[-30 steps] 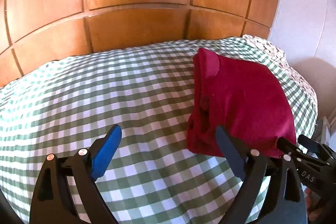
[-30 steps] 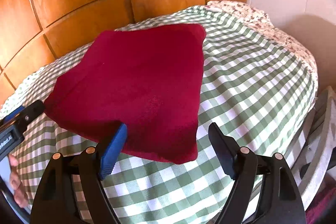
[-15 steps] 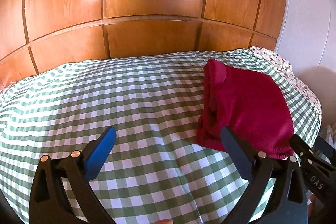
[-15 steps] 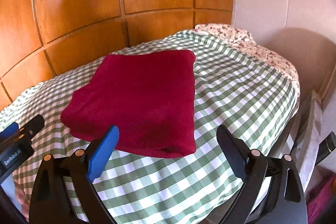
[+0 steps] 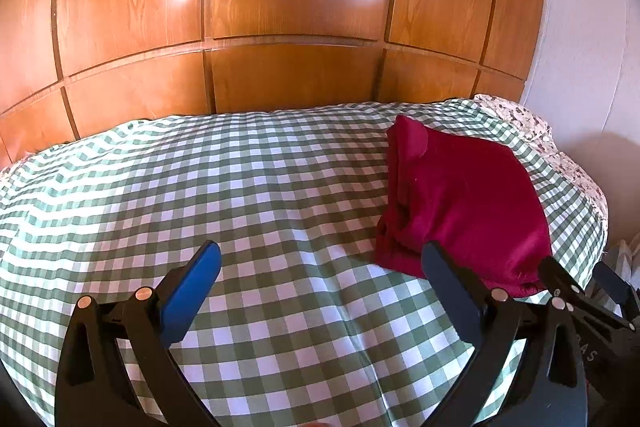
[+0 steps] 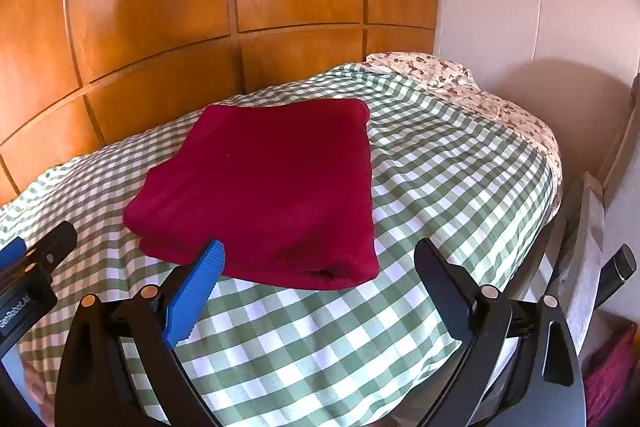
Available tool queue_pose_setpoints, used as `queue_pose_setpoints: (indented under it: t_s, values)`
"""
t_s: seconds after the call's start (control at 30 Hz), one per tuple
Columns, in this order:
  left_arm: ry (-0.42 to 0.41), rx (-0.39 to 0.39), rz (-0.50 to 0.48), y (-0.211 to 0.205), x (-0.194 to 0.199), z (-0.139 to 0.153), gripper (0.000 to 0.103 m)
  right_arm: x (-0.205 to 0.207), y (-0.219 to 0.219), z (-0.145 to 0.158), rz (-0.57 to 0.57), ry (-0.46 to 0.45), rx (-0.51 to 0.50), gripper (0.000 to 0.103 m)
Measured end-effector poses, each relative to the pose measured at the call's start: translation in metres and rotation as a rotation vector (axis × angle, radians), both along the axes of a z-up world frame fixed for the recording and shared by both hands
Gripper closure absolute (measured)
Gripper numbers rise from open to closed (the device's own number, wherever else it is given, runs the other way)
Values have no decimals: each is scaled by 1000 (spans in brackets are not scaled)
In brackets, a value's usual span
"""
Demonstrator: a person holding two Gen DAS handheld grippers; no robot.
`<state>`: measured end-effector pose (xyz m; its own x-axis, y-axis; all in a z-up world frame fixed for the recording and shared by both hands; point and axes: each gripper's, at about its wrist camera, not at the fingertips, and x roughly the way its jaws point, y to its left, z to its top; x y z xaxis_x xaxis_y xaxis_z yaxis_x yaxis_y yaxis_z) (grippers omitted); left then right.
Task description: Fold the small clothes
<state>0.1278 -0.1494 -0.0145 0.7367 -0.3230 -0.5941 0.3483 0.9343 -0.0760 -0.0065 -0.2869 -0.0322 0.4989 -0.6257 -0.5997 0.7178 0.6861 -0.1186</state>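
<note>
Already folded into a thick, roughly square packet, the dark red garment [image 6: 264,187] lies flat on the bed's green-and-white checked cover [image 6: 440,187], filling the centre of the right wrist view. Its layered edges show along the lower left side, and a rounded fold forms the lower right corner. In the left wrist view the same garment [image 5: 468,203] sits at the right of the frame, its stacked layers facing left and one small flap standing up at its far end.

Neither tool touches the cloth. The right gripper [image 6: 316,263] hovers at the bottom of its frame with jaws spread wide and nothing between them; its blue-padded finger overlaps the garment's near edge in the picture, but whether it is above or against the fabric cannot be told. The left gripper [image 5: 320,263] is likewise spread wide and empty, over bare checked cover at the bottom of its frame, with the garment just beyond its right finger. Part of the left gripper also shows at the lower left edge of the right wrist view, and part of the right gripper at the lower right of the left wrist view.

A floral-print sheet [image 6: 472,87] shows past the cover at the bed's far right corner. Glossy wooden panelling [image 5: 280,7] rises behind the bed, meeting a pale wall [image 6: 520,7] at the right.
</note>
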Motion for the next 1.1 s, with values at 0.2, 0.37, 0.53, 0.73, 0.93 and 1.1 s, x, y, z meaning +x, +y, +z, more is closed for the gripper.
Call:
queue_pose_setpoints:
  t_s: [0.2,0.37,0.53,0.73,0.93,1.1]
  values:
    - [-14,3,1,1,-4,3,3,-1,2,1,-3,-10,-5,8]
    - [-18,1,1,2,-7,6,3,0,3,2,1,-15,-11,8]
    - [-27,-1,5,2,-11,8,3,-1,4,4,0,-24,-14,8]
    - [-44,-1,1,3,-14,11,3,-2,6,5,1,-28,-17,8]
    - [-56,7,0,1,-16,11,3,-1,6,4,7,-23,-14,8]
    - [-14,-4,6,1,-11,6,3,0,6,3,7,-26,-11,8]
